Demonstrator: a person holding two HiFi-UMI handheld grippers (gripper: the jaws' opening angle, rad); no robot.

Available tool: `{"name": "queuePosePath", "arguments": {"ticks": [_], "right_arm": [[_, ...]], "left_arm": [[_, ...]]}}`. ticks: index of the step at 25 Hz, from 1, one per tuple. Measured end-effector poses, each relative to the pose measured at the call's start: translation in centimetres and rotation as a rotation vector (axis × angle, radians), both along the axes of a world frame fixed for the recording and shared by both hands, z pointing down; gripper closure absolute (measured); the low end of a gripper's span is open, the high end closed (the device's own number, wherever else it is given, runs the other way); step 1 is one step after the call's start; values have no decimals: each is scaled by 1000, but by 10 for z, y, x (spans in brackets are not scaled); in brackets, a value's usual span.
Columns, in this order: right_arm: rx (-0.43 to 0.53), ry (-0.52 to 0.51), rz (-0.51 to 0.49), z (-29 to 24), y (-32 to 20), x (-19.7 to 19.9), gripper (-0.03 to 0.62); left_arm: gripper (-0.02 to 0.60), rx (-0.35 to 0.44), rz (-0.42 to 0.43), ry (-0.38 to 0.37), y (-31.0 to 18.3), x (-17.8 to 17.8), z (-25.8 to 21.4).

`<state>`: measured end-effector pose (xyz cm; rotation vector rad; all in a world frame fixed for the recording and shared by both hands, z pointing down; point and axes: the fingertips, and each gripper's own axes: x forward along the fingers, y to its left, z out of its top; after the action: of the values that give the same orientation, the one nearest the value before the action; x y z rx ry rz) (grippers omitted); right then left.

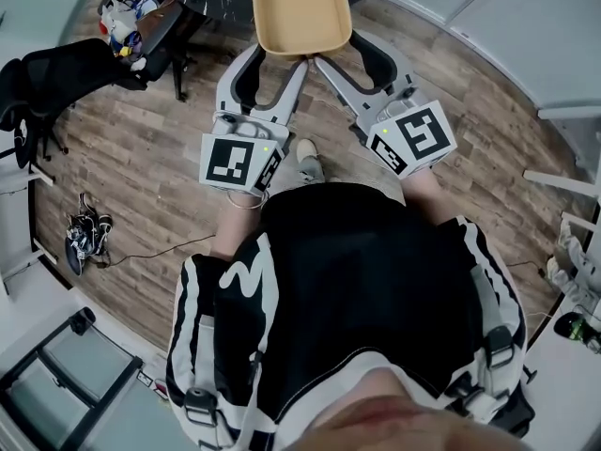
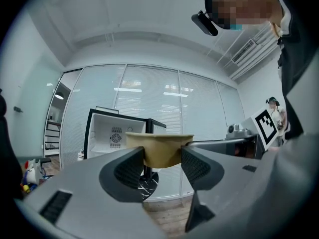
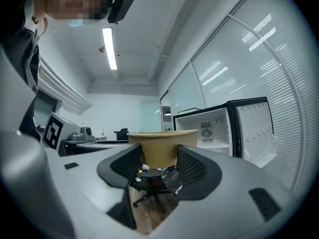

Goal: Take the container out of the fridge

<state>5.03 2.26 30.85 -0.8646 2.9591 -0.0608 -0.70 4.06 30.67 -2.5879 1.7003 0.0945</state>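
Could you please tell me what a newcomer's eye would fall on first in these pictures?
The tan container stands out first, held in mid-air over the wood floor at the top of the head view. The left gripper and the right gripper are each closed on its near side. Behind it, both gripper views show the small fridge with its door open.
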Motion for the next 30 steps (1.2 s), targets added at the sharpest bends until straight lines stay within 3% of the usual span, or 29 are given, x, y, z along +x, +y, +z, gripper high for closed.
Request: {"name": "queuePosePath", "arguments": {"ticks": [22,30], "right_arm": [[10,-6,0,8,88,36,355],[11,-7,36,12,93,54,355]], "left_arm": [[344,13,2,3,88,36,8],[344,17,32,24,91,53,12]]}}
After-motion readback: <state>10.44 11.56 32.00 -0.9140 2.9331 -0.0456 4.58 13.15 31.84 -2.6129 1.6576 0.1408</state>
